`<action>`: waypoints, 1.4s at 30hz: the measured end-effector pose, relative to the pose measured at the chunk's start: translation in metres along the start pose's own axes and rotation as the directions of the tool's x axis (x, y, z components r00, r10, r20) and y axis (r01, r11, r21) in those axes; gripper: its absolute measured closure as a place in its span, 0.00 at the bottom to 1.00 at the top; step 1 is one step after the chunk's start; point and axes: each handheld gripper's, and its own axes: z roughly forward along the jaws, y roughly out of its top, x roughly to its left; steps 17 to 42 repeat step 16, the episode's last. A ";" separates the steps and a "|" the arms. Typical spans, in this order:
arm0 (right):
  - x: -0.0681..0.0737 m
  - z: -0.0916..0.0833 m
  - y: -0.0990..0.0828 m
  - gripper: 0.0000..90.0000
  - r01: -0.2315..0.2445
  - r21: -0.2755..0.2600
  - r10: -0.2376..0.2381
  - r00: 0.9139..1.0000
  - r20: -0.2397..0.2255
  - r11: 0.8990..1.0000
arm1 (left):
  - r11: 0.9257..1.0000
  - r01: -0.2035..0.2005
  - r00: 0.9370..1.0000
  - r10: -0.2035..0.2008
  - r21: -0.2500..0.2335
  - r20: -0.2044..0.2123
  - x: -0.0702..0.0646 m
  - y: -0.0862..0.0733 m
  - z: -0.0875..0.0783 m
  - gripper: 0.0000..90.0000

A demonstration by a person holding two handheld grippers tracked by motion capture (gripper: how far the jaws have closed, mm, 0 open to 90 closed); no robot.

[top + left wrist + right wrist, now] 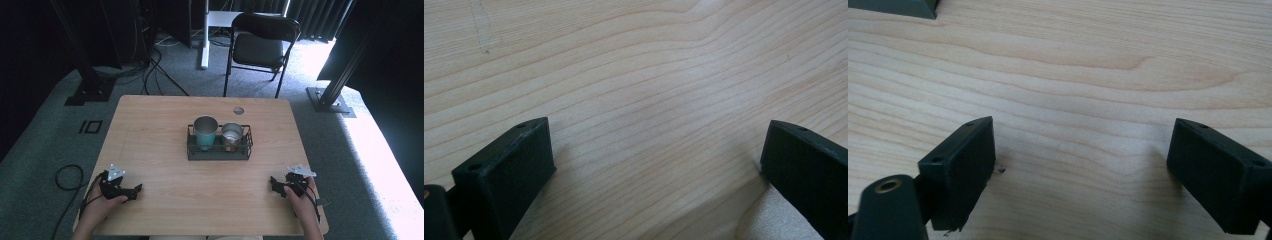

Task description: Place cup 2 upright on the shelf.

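Two cups [217,132] sit racked on the wooden table [150,130].

A black folding chair [262,47] stands on grey carpet [45,135] beyond the wooden table [150,130], sunlit at right.

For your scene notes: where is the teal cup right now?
In the high view, the teal cup stands in the black wire rack at table centre, left of the steel cup.

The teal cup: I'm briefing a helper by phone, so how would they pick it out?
On the light wooden table, find the black wire rack at its centre. The tall teal metal cup stands in its left half, taller than the short silver cup beside it.
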 end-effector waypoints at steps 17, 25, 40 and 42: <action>0.000 0.001 0.000 0.13 -0.003 0.000 0.003 1.000 0.001 1.000 | 1.000 0.001 1.000 -0.001 -0.001 0.000 0.000 0.000 0.000 0.02; 0.000 0.001 0.000 0.13 -0.003 0.000 0.003 1.000 0.001 1.000 | 1.000 0.001 1.000 -0.001 -0.001 0.000 0.000 0.000 0.000 0.02; 0.000 0.001 0.000 0.13 -0.003 0.000 0.003 1.000 0.001 1.000 | 1.000 0.001 1.000 -0.001 -0.001 0.000 0.000 0.000 0.000 0.02; 0.000 0.001 0.000 0.13 -0.003 0.000 0.003 1.000 0.001 1.000 | 1.000 0.001 1.000 -0.001 -0.001 0.000 0.000 0.000 0.000 0.02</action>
